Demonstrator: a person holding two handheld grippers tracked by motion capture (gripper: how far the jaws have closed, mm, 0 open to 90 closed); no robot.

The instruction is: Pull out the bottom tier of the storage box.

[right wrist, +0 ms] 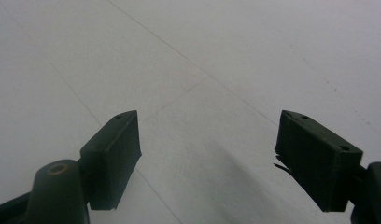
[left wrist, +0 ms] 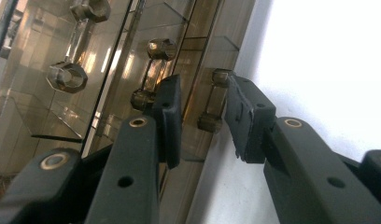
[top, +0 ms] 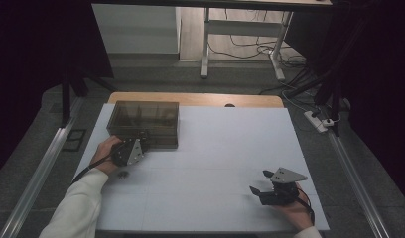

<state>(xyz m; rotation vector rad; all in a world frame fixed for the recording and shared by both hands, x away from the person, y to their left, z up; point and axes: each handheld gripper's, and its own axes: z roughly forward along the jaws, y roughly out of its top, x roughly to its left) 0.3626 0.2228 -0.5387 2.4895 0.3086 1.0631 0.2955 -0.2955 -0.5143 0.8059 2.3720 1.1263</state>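
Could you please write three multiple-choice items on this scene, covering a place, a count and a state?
1. Where is the smoky transparent drawer box on the white table?
A. far left part
B. near right corner
C. centre

2. How many drawer handles show in the left gripper view?
A. one
B. three
C. five

3. How do the right gripper's jaws stand?
A. closed on a handle
B. wide apart over bare table
C. shut together

Answers: 1 A, the high view shows it far left, by the left gripper. 2 B, three dumbbell-shaped handles hang there. 3 B, nothing lies between them.
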